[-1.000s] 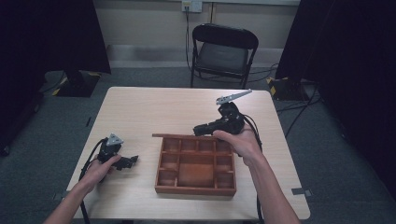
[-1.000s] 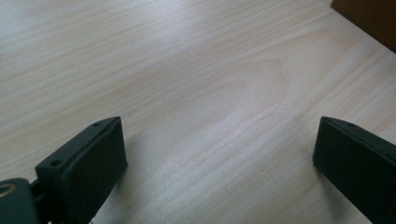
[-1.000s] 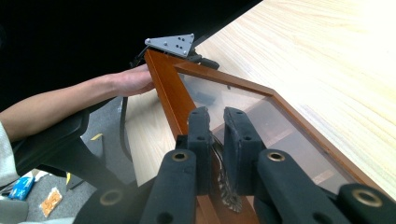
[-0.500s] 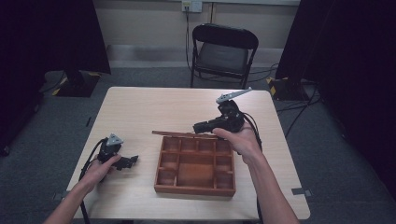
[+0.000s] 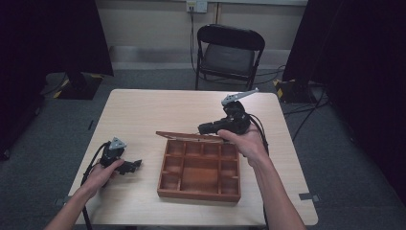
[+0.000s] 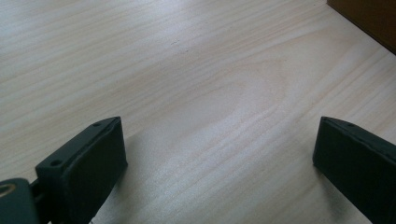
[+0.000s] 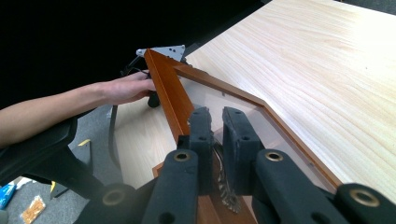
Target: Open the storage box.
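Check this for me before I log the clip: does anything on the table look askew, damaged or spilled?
Nothing spilled or broken. The wooden box sits square on the table; its framed clear lid is raised, held at its edge by the right gripper. The left gripper rests open on bare wood.

Wooden compartment box (image 5: 200, 170) at the centre of a pale table (image 5: 143, 110), its lid (image 5: 189, 136) raised along the 12 o'clock edge. The right gripper (image 5: 206, 128), at 1 o'clock of the box, meets that lid. The left gripper (image 5: 135, 164) rests on the tabletop at 9 o'clock. A folding chair (image 5: 230, 50) stands beyond the table.
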Demonstrator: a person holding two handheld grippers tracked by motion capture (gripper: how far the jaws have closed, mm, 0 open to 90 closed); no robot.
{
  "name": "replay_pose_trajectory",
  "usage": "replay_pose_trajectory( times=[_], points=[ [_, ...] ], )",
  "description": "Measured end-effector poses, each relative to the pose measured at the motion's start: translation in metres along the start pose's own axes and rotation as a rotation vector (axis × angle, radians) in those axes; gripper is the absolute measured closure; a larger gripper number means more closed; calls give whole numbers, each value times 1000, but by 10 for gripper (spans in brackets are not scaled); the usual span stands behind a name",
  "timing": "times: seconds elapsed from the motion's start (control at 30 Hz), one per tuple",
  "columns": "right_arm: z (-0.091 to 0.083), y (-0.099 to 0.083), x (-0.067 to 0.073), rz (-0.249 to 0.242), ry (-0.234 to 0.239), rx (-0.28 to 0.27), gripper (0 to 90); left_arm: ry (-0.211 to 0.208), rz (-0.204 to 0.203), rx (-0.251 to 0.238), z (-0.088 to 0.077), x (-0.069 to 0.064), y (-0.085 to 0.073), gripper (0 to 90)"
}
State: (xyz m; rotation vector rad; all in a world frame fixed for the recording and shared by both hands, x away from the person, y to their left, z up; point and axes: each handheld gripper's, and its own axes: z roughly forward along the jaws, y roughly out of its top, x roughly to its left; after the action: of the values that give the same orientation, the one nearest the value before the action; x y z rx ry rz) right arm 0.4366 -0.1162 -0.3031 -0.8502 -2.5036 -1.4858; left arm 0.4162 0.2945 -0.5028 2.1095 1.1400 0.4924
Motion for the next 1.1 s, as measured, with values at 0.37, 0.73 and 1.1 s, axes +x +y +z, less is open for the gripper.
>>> replay_pose_trajectory(
  times=[0.37,0.73,1.1],
  points=[
    [0,0,1,-2,-7,-3,829,0,3,2,0,0,0,19],
    [0,0,1,-5,-8,-2,830,1,0,0,0,0,0,20],
    [0,0,1,-3,-8,-2,830,1,0,-1,0,0,0,20]
  ],
)
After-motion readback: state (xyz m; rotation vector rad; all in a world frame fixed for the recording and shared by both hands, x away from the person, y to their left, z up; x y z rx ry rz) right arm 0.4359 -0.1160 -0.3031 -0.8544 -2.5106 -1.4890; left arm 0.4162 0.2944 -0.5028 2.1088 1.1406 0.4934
